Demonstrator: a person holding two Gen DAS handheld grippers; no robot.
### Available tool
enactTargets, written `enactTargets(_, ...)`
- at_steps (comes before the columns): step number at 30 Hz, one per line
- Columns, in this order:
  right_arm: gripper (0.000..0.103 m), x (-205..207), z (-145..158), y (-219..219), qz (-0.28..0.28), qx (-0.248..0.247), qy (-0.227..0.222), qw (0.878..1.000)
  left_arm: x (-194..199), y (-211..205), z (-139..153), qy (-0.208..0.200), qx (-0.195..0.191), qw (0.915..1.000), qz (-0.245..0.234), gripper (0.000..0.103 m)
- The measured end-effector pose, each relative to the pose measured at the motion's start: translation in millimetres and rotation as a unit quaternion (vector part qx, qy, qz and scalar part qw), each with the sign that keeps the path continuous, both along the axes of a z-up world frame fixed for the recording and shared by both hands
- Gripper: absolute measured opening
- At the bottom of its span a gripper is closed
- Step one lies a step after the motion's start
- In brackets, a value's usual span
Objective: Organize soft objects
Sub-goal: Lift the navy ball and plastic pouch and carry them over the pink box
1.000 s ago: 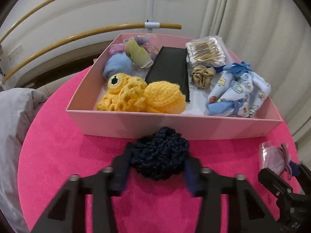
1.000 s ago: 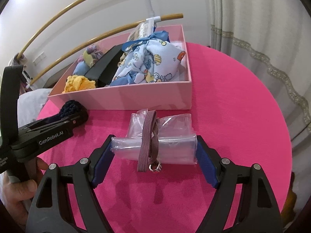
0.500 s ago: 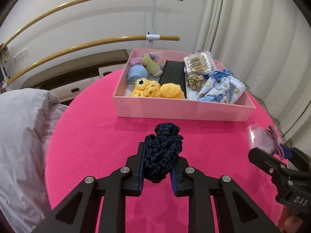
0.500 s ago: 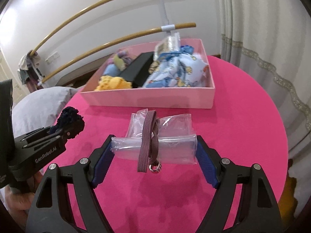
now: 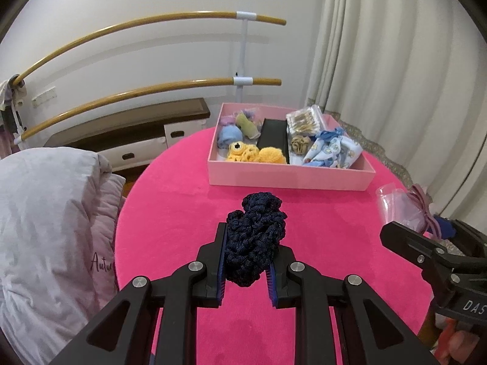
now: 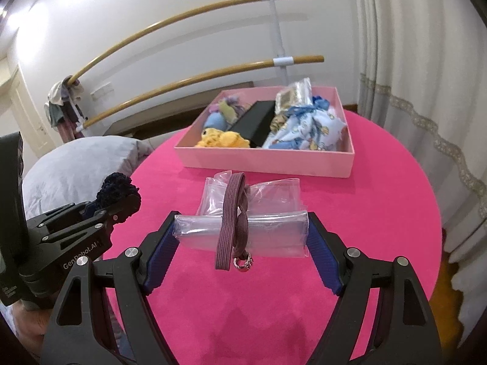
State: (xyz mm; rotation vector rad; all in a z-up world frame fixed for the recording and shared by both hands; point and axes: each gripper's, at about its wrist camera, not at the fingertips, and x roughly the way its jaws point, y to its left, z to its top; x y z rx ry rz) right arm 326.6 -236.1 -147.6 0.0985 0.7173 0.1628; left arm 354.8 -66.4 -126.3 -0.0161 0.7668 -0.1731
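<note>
1. Left gripper [image 5: 246,258]: fingers pressed in on a navy crochet piece [image 5: 255,237], which bulges up and forward between the blue pads. It is held above the pink table [image 5: 170,200], nearer the camera than the box [image 5: 289,179].
2. Right gripper [image 6: 242,237]: fingers set wide, pinching the two ends of a rolled clear bag [image 6: 243,231]. A mauve hair band [image 6: 231,222] wraps the roll at mid-length; a small metal charm hangs from its lower end.
3. The bag is held above the table, short of the box's front wall. Whether it touches the cloth cannot be told.
4. In the right wrist view, the left gripper [image 6: 121,203] sits to the left of the bag, apart from it.
5. Box contents: yellow crochet items [image 5: 255,153] front left, a blue cloth [image 5: 229,135] behind them, a black case [image 5: 274,133] along the centre, cotton swabs [image 5: 304,120] at the rear, a tan scrunchie [image 5: 299,145], and a printed baby cloth [image 5: 333,152] on the right.
6. A grey pillow [image 5: 51,228] lies left of the table; a curtain [image 5: 395,76] hangs on the right.
</note>
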Motion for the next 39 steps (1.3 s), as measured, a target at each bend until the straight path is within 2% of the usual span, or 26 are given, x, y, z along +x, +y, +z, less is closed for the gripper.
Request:
enactTargets(9, 0.077, -9, 10, 4, 0.003, -0.003, -0.011, 1.0, -23, 6, 19, -0.013, -0.004, 0.9999, 0.003, 0.018)
enactTargets(19, 0.078, 1, 22, 1, 0.009, 0.001, -0.02, 1.0, -4, 0, 28, -0.021, 0.0, 0.9998, 0.005, 0.018)
enactTargets(29, 0.078, 54, 73, -16, 0.012, -0.003, -0.051, 0.999, 52, -7, 63, -0.055, -0.005, 0.9984, 0.005, 0.018)
enactTargets(34, 0.078, 97, 92, -25, 0.013, 0.005, -0.046, 0.999, 96, -18, 76, -0.063, -0.004, 0.998, -0.004, 0.018)
enactTargets(39, 0.078, 142, 99, -36, 0.014, 0.021, -0.028, 0.999, 150, -30, 77, -0.053, -0.002, 0.9985, -0.011, 0.018)
